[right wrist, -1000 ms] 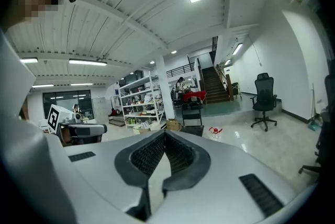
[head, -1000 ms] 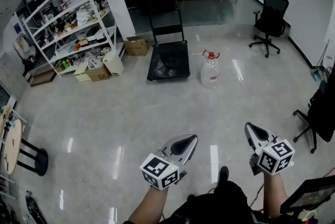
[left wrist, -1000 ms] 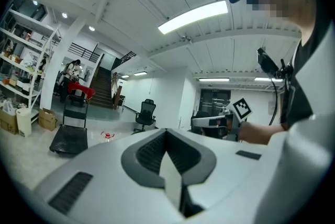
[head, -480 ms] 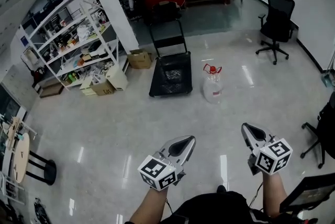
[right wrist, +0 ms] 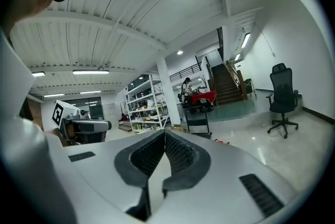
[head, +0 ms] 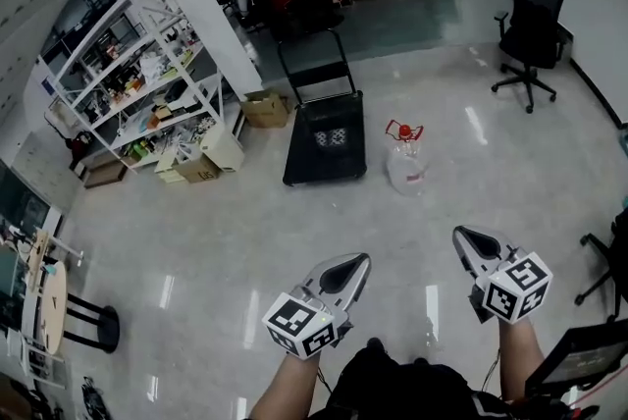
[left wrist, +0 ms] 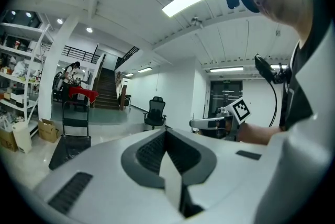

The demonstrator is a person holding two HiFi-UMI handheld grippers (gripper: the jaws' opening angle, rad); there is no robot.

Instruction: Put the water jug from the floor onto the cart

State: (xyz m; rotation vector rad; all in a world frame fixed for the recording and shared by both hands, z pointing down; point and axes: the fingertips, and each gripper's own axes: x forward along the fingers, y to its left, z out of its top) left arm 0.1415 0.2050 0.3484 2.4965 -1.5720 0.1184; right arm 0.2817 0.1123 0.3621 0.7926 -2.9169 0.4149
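Water jug [head: 406, 163] stands on the floor just right of the cart [head: 327, 145], lower in the head view than a second ago (the person has stepped closer). Left gripper [head: 358, 261] and right gripper [head: 463, 236] are closed on nothing, so the pickup hasn't begun

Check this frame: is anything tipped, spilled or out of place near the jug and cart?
Nothing stands out. The water jug stands upright on the floor just right of the cart, apart from it, with no puddle visible around it.
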